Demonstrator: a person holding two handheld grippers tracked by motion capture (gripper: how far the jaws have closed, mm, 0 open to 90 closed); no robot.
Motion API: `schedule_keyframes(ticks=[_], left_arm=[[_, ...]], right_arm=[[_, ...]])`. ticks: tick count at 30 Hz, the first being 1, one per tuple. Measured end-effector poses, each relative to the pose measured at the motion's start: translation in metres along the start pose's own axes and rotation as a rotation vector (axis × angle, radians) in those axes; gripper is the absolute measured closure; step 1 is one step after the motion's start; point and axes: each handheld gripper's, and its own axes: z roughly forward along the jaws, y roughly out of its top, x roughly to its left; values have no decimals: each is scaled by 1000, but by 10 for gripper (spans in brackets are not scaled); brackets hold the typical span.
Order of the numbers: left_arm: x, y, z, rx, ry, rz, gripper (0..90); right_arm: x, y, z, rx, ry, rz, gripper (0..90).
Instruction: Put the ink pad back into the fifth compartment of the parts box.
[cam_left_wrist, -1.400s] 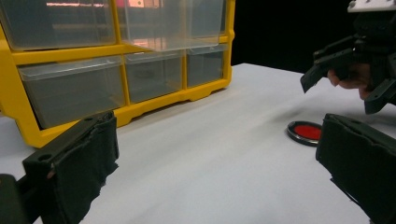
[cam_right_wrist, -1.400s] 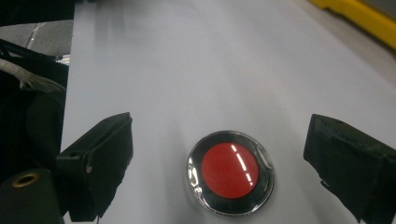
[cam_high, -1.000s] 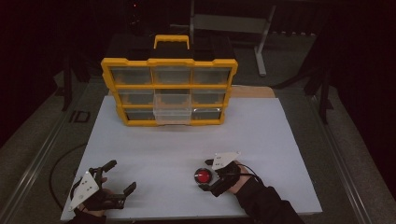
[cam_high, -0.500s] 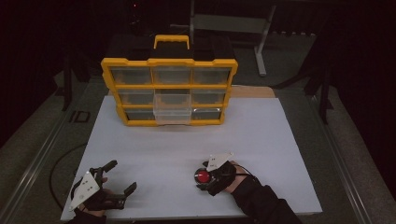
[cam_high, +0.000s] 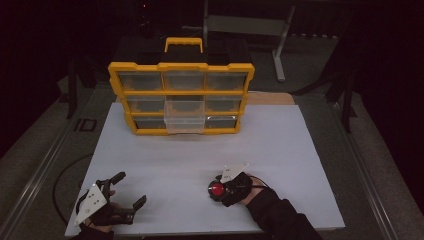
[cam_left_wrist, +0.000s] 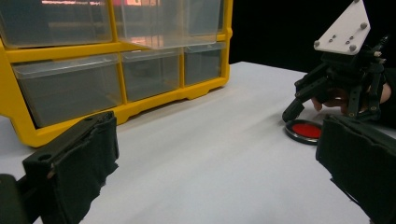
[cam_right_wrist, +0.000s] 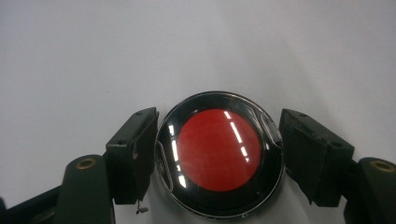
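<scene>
Red at its centre and ringed by a black rim under a clear cover, a small round disc (cam_right_wrist: 219, 154) is seen lying flat on the white desk (cam_high: 200, 150), near the front edge and right of the middle. It is flanked by the two black jaws of the right gripper (cam_right_wrist: 219, 154), one on either side of its rim. The jaws have just been closing, and in the right gripper view their pads are brought up against the rim, so the disc is taken to be clamped between them while it rests on the desk. In the high view the right gripper (cam_high: 222, 189) is seen held low over the disc (cam_high: 217, 189) by a hand in a dark sleeve (cam_high: 280, 217) that enters from the front edge.

At the front left corner of the desk the left gripper (cam_high: 122, 192) is held by the other hand, its jaws spread wide with nothing between them. In the left gripper view its two padded jaws are seen far apart at the bottom corners, and the disc (cam_left_wrist: 306, 131) is shown beyond them beneath the right gripper (cam_left_wrist: 299, 112).

A yellow organiser box (cam_high: 182, 95) with clear drawers is stood upright near the back edge, well apart from both grippers. One middle drawer (cam_high: 185, 116) is pulled partly out.
</scene>
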Motion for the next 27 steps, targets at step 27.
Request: schedule_keyframes(ticks=[27], left_arm=[[1,0,0,3,1,3,2]], right_arm=[[-1,23,-30,6,-16,15,304]])
